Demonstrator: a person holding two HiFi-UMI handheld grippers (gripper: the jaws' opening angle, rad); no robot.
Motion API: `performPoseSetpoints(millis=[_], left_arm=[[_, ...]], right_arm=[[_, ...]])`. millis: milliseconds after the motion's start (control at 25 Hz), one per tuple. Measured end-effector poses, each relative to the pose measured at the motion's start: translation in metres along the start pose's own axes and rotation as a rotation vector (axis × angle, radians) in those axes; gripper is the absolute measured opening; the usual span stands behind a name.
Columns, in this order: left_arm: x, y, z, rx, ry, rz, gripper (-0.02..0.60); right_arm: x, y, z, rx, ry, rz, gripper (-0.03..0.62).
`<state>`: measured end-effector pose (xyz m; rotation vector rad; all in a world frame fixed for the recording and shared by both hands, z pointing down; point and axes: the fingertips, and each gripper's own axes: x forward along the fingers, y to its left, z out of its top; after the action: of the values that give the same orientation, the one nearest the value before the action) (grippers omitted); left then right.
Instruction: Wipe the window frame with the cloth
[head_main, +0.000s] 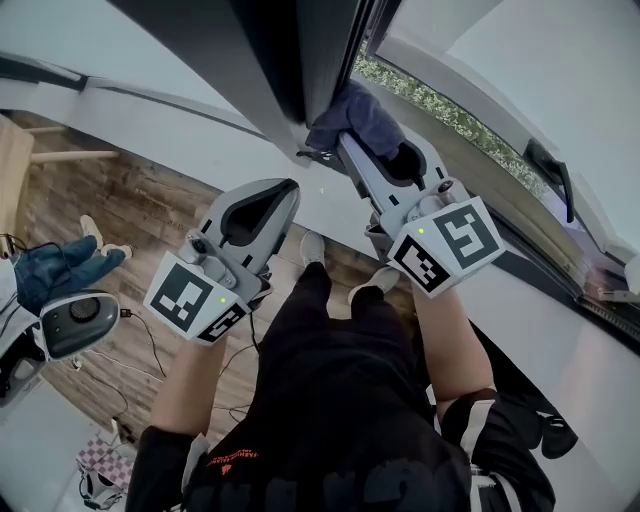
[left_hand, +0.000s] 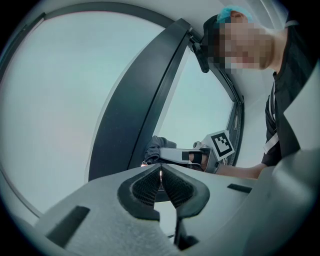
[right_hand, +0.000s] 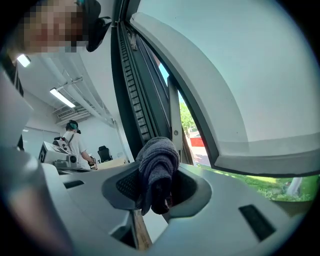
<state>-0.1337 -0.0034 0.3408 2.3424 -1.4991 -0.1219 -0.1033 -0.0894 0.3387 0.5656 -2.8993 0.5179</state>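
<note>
A dark grey-blue cloth (head_main: 357, 113) is bunched against the lower end of the dark window frame (head_main: 285, 60). My right gripper (head_main: 346, 146) is shut on it. In the right gripper view the cloth (right_hand: 159, 162) bulges out between the jaws, right beside the frame's ribbed channel (right_hand: 134, 100). My left gripper (head_main: 288, 188) hangs lower and to the left, short of the frame, shut with nothing in it. In the left gripper view its jaws (left_hand: 160, 172) meet, and beyond them the cloth (left_hand: 155, 148) rests on the frame post (left_hand: 145, 100).
The opened sash with its black handle (head_main: 551, 170) slants away at the right. A wooden floor (head_main: 130, 200) lies below, with a blue cloth (head_main: 58, 266) on a device at the left and cables. A person (right_hand: 70, 143) stands far back in the room.
</note>
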Motion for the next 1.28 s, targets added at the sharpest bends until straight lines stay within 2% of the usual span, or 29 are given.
performPoseSetpoints(millis=[280, 520, 840, 1280], left_arm=[[0.003, 0.002, -0.02, -0.017, 0.036, -0.01, 0.021], [0.004, 0.003, -0.031, -0.031, 0.055, -0.01, 0.02], [0.005, 0.004, -0.037, -0.046, 0.063, -0.02, 0.021], [0.006, 0.004, -0.043, -0.055, 0.067, -0.028, 0.021]], right_arm=[[0.007, -0.011, -0.027, 0.037, 0.031, -0.024, 0.124], [0.014, -0.024, -0.046, 0.048, 0.099, -0.088, 0.124], [0.021, -0.036, -0.072, 0.078, 0.204, -0.166, 0.124], [0.023, -0.044, -0.089, 0.074, 0.285, -0.227, 0.124]])
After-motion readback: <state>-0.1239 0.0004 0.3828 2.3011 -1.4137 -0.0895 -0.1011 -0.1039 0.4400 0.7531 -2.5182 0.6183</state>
